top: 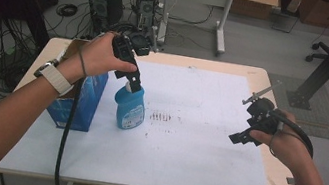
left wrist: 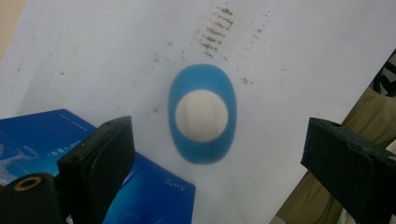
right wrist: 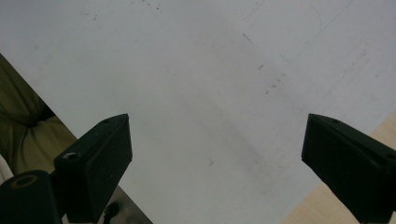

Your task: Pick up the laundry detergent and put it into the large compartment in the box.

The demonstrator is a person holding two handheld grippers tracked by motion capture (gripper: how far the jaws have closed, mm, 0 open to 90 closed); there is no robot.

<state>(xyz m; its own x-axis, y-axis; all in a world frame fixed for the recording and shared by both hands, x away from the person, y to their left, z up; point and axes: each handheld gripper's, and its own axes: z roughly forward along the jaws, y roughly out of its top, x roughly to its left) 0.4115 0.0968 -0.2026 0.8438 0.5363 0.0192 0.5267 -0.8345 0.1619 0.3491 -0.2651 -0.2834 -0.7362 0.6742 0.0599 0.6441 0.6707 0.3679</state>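
A blue bottle with a white cap stands upright on the white sheet, left of centre. My left gripper hangs straight above it, pointing down. In the left gripper view the cap lies between the two jaws and below them, and the left gripper is open, touching nothing. My right gripper hovers open over the sheet's right side; in the right gripper view the right gripper has only bare sheet between its jaws.
A blue box stands just left of the bottle, its top under the left jaw. Brown smudges mark the sheet beside the bottle. The wooden table edge runs near the right gripper. Cables and desks stand beyond the table.
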